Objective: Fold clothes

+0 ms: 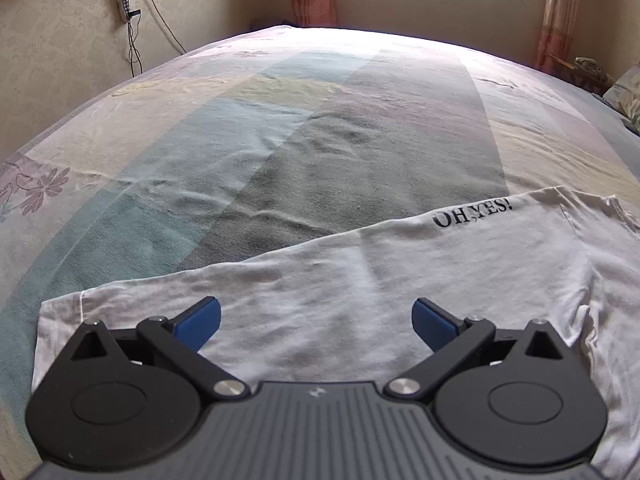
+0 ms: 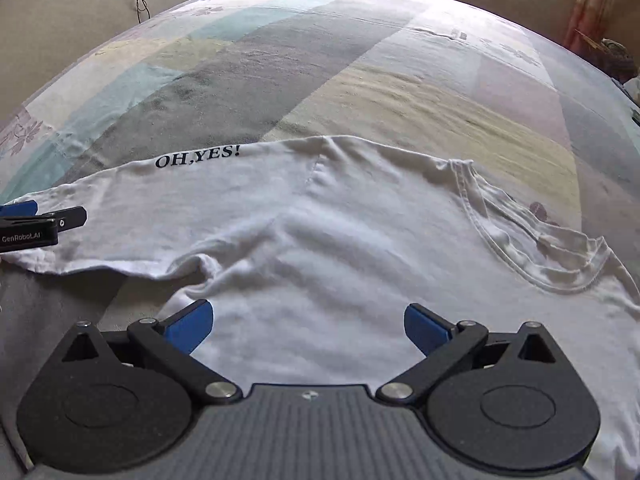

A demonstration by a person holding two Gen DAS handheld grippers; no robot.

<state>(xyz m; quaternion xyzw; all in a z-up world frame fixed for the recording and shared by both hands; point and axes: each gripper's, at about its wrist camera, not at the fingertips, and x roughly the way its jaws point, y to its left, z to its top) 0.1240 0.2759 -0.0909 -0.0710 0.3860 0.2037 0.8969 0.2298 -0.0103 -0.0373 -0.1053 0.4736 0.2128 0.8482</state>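
Note:
A white T-shirt (image 1: 400, 280) printed "OH,YES!" lies folded lengthwise on the bed, its hem end at the left and its neckline (image 2: 540, 248) at the right. My left gripper (image 1: 316, 320) hovers open over the hem half, blue pads (image 1: 200, 322) spread wide with nothing between them. My right gripper (image 2: 308, 326) is open too, above the chest part just below the sleeve fold (image 2: 200, 268). In the right wrist view the left gripper (image 2: 36, 220) pokes in side-on at the far left edge of the shirt (image 2: 360, 240).
The bed (image 1: 320, 140) carries a pastel patchwork sheet with wide flat room beyond the shirt. A wall with hanging cables (image 1: 132, 20) is at the left, a window and curtains (image 1: 556, 12) behind, pillows (image 1: 624, 96) at the far right.

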